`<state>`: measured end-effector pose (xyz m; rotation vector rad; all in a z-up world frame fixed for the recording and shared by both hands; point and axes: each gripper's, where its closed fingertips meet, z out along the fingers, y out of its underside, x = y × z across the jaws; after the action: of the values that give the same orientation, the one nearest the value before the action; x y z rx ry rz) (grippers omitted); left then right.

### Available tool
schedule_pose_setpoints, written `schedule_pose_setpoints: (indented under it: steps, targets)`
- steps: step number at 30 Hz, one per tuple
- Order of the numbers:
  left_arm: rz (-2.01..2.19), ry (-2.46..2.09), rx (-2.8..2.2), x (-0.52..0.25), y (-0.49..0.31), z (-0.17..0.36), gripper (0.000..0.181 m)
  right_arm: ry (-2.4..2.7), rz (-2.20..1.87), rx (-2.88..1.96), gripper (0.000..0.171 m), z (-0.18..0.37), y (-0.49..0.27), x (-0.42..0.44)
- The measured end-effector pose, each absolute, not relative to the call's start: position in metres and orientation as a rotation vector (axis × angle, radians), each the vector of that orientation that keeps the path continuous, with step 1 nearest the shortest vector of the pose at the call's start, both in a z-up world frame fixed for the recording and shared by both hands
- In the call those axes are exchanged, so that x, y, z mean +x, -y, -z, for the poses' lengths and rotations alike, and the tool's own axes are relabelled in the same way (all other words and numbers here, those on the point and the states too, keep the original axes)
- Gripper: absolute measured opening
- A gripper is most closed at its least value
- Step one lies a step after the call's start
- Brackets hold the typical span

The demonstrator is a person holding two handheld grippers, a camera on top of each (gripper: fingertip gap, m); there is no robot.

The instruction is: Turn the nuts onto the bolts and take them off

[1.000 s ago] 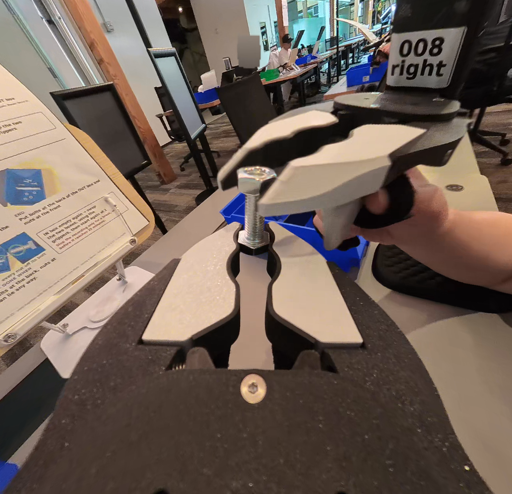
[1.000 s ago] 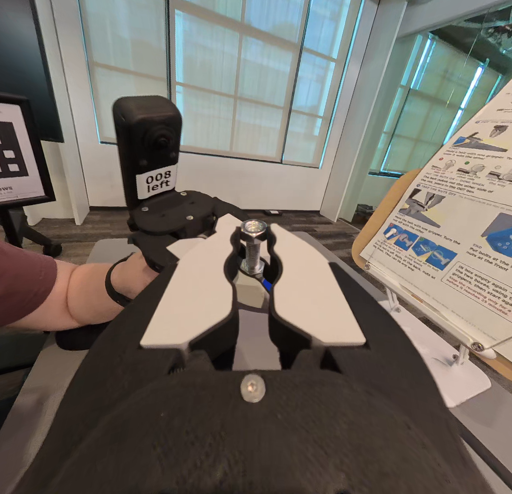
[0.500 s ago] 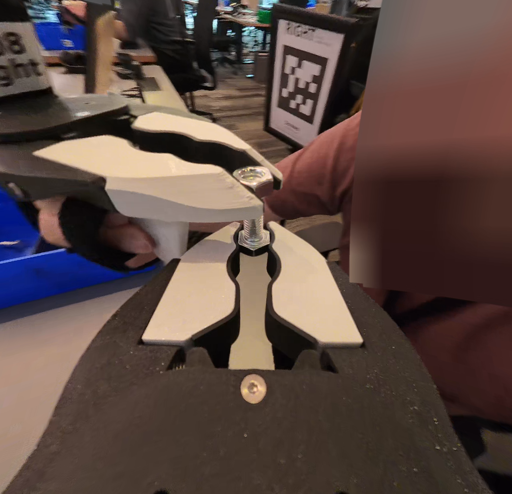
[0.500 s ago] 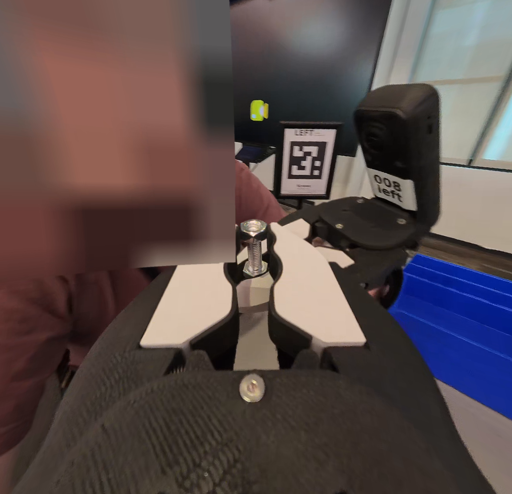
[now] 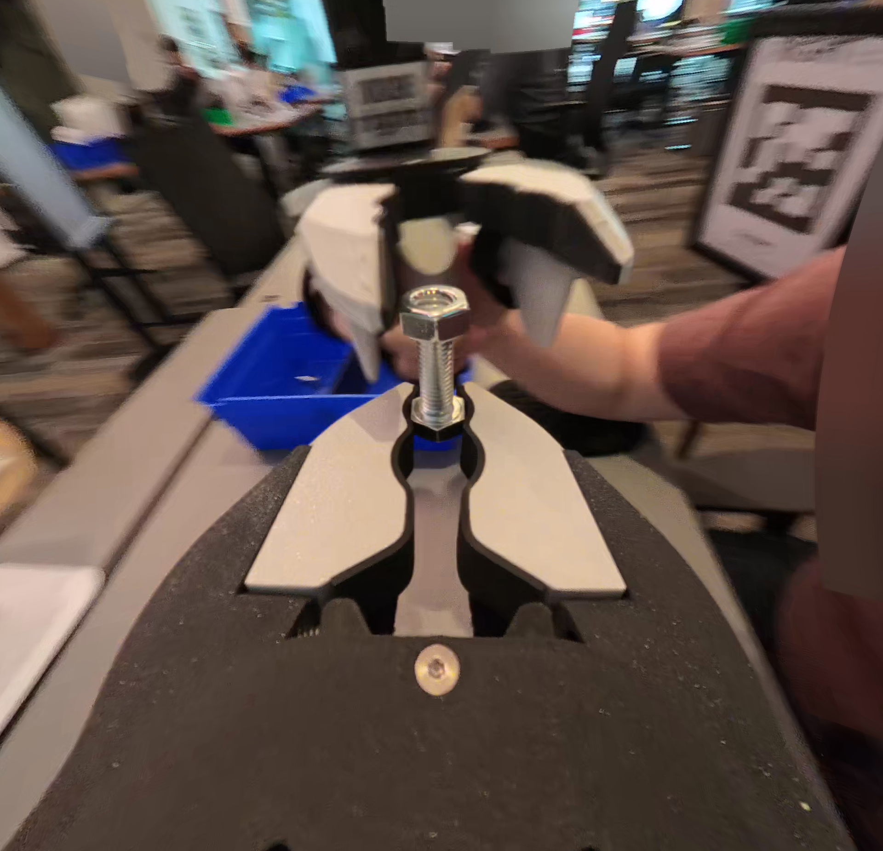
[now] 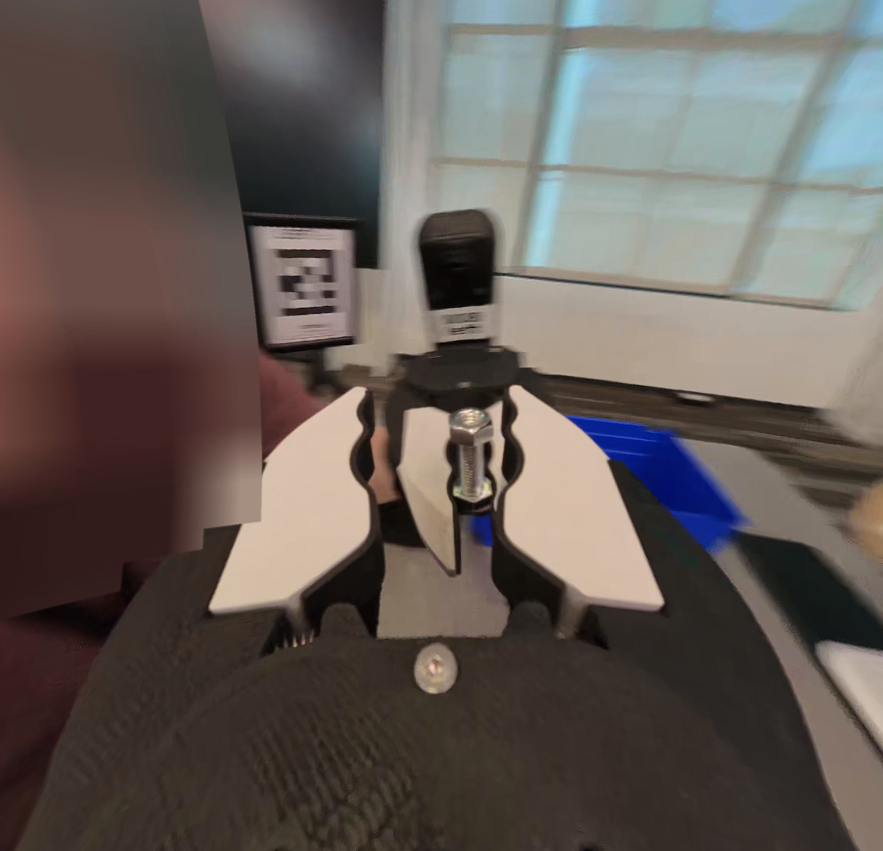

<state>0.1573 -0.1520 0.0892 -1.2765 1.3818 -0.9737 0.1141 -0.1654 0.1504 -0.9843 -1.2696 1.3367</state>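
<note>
A silver bolt [image 5: 434,374] stands upright with its head clamped in my left gripper [image 5: 437,388], which is shut on it. A hex nut [image 5: 434,319] sits at the bolt's top end. My right gripper [image 5: 454,350] is open just behind the bolt, with its jaws spread wide and touching nothing. In the right wrist view the bolt [image 6: 470,460] and nut [image 6: 470,429] stand between my right gripper's [image 6: 437,393] spread fingers, nearer the right one. The left gripper [image 6: 470,503] faces me there, holding the bolt from below.
A blue bin [image 5: 267,398] sits on the grey table [image 5: 119,470] behind the grippers and also shows in the right wrist view [image 6: 645,470]. A white stand base [image 5: 28,627] is at the left edge. A person's forearm [image 5: 621,364] reaches in from the right. Framed marker signs [image 5: 788,159] stand behind.
My right gripper has opened, let go of the nut and drawn back from the bolt. Both grippers have swung round. The left gripper still holds the bolt.
</note>
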Motion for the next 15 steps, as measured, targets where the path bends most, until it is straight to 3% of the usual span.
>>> schedule_pose_setpoints:
  steps: [1,6,13,15]
  targets:
    - [0.88,-1.312,-1.289,0.154,0.137,-0.092,0.014,1.178,-1.205,-1.029,0.049,-0.155,0.151,0.113]
    - [0.709,-1.105,-1.346,0.139,0.103,-0.099,0.014,0.986,-0.731,-1.076,0.046,-0.158,0.123,0.11]
    - [0.677,-1.048,-1.374,0.134,0.096,-0.101,0.014,0.856,-0.724,-1.199,0.037,-0.145,0.11,0.102]
    - [0.677,-1.065,-1.373,0.137,0.098,-0.099,0.014,0.865,-0.772,-1.191,0.026,-0.145,0.112,0.101]
